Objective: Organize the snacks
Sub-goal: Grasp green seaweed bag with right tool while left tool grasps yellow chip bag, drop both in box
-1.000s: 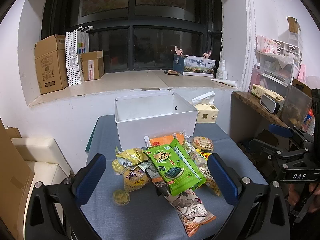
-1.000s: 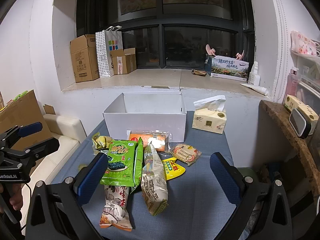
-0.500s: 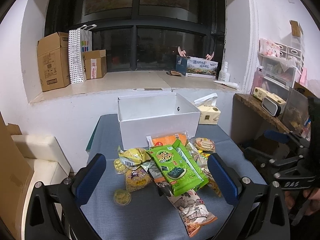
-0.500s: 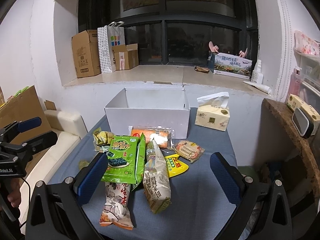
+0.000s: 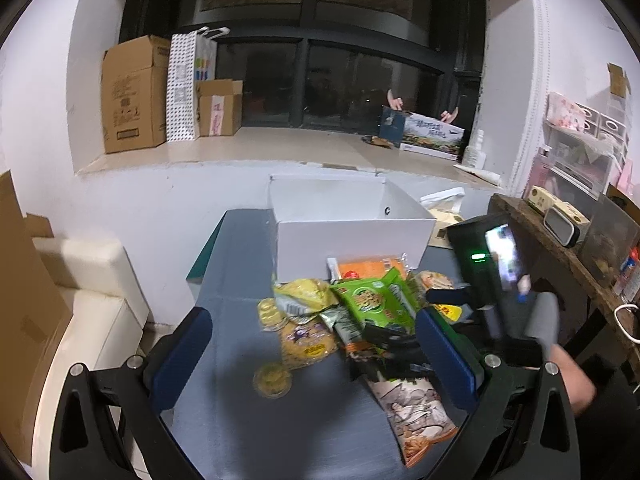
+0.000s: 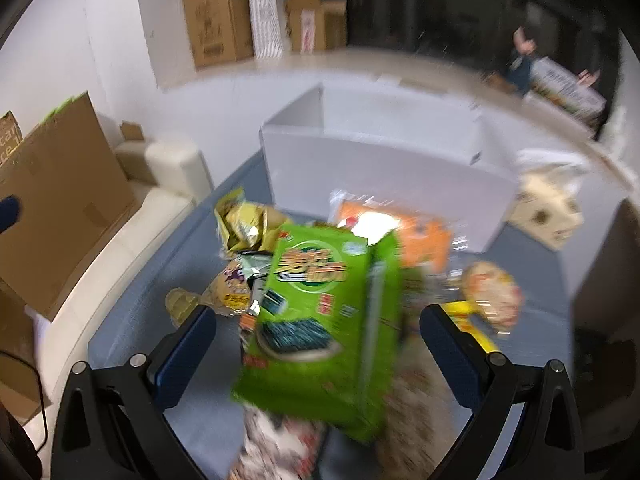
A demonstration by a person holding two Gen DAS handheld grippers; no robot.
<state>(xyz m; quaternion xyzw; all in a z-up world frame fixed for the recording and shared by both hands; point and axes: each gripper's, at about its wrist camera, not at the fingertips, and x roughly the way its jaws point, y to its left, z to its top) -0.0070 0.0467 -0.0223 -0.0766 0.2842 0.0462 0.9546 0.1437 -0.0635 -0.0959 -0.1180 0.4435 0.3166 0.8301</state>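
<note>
- Two views show a heap of snack packets on a grey-blue table [image 5: 240,420], in front of an open white box [image 5: 352,240].
- Left wrist view: the left gripper [image 5: 316,356] hovers above the near side of the table, its blue-padded fingers [image 5: 182,360] spread wide with nothing between them.
- Under the gap lie a yellow snack bag [image 5: 306,342] and a small round yellow packet [image 5: 272,378], apart from each other.
- Further back in the heap, a green seaweed packet [image 5: 372,300] lies on top, with an orange packet [image 5: 370,268] just behind it, touching the box front.
- A cartoon-printed bag [image 5: 412,412] lies at the right, partly behind the right finger.
- The right gripper [image 5: 404,322] reaches in from the right, its dark tips at the green packet; the view is blurred there.
- Right wrist view, blurred: the right gripper [image 6: 318,356] has its fingers [image 6: 188,356] wide apart, either side of the green seaweed packet [image 6: 324,312], not touching it as far as can be seen.
- Beyond are the orange packet [image 6: 404,236], the white box [image 6: 384,172] and a tissue box [image 6: 548,208] to its right.
</note>
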